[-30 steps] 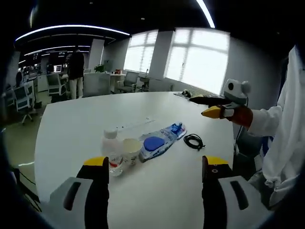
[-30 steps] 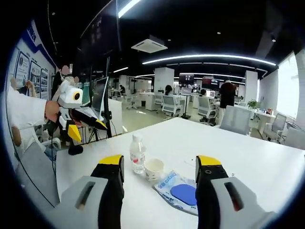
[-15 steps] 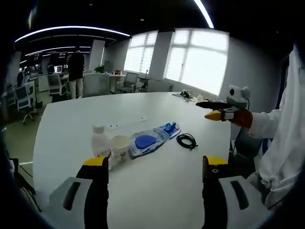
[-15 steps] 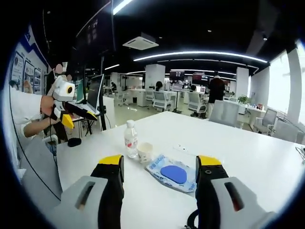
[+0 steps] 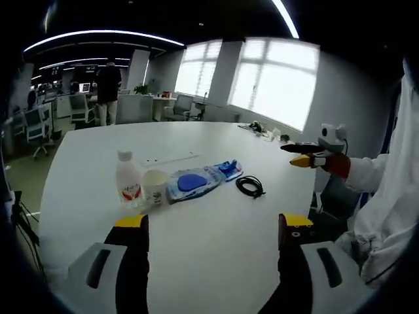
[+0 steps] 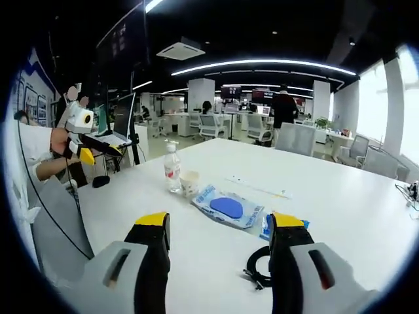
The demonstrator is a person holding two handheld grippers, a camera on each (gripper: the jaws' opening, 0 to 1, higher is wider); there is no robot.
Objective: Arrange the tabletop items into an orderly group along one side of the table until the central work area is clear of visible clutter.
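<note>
- Left hand-held gripper (image 5: 213,226): jaws wide apart, nothing between them, held above the near part of the white counter (image 5: 216,216).
- Right hand-held gripper (image 6: 221,226): jaws likewise apart and holding nothing, above the counter's edge, near the black cable (image 6: 256,268).
- Bottle (image 5: 128,178): clear, white cap, red label, upright on the counter, at the left end of the row in the left gripper view.
- Paper cup (image 5: 155,188): upright, just beside the bottle.
- Wipes pack (image 5: 192,184): flat, pale blue with a dark blue oval lid, just beside the cup.
- Small blue packet (image 5: 227,167): flat, touching the far end of the wipes pack.
- Black cable: coiled, lying near the blue packet, apart from it.
- Thin white strip (image 5: 171,158): flat on the counter beyond the row.
- Right hand-held gripper also seen in the left gripper view, off past the counter's right edge, in a hand with a white sleeve (image 5: 373,175).
</note>
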